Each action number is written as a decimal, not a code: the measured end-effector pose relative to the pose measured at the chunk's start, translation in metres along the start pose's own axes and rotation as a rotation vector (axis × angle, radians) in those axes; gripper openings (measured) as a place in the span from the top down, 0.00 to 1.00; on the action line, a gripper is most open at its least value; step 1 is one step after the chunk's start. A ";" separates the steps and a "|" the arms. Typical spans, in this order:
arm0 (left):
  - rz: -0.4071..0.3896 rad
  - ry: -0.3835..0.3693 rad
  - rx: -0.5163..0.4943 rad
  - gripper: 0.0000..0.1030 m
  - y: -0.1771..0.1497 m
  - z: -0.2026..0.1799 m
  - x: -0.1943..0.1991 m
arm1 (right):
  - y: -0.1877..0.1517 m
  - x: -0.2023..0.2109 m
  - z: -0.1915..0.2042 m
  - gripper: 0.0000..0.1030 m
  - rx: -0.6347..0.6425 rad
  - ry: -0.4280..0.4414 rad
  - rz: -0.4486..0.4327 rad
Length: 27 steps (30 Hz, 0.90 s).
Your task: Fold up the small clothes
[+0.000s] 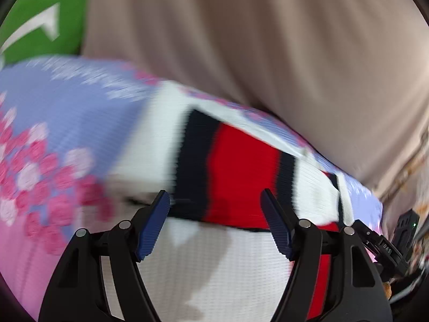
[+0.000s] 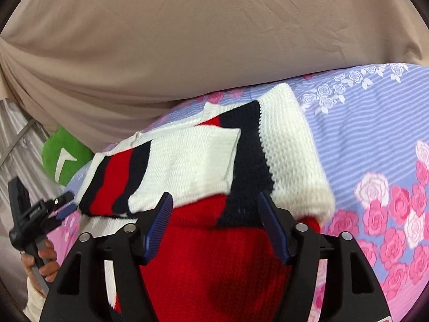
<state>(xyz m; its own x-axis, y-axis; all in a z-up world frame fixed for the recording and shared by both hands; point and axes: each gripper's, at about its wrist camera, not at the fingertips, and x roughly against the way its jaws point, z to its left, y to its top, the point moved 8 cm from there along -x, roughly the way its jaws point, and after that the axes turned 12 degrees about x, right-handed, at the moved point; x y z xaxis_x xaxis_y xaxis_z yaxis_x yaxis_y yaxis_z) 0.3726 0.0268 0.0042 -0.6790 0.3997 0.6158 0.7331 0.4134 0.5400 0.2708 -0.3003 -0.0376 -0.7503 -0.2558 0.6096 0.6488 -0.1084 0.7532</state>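
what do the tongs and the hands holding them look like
Both tongs, left and right, share one design: black plastic linkage arms with round silver pivot pins, ending in flat dark blue ribbed pads. In the right wrist view the left one shows from the side as a black handle with small white lettering, held by a hand above a cream-coloured sleeve.

Left tool (image 1: 215,201), right tool (image 2: 213,202): black frames, ribbed blue pads, silver pivot screws; cream sleeve (image 2: 33,299).
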 end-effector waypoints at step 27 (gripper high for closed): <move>0.022 0.137 0.048 0.89 -0.008 0.045 -0.031 | 0.019 -0.017 -0.020 0.93 0.092 -0.166 0.070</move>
<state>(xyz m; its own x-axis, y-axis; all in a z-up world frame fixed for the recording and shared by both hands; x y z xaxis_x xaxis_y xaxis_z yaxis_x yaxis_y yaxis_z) 0.3862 0.0479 -0.0455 -0.6487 0.2949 0.7015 0.7427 0.4462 0.4993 0.2985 -0.3175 -0.0382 -0.7193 -0.0970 0.6879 0.6916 -0.0060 0.7223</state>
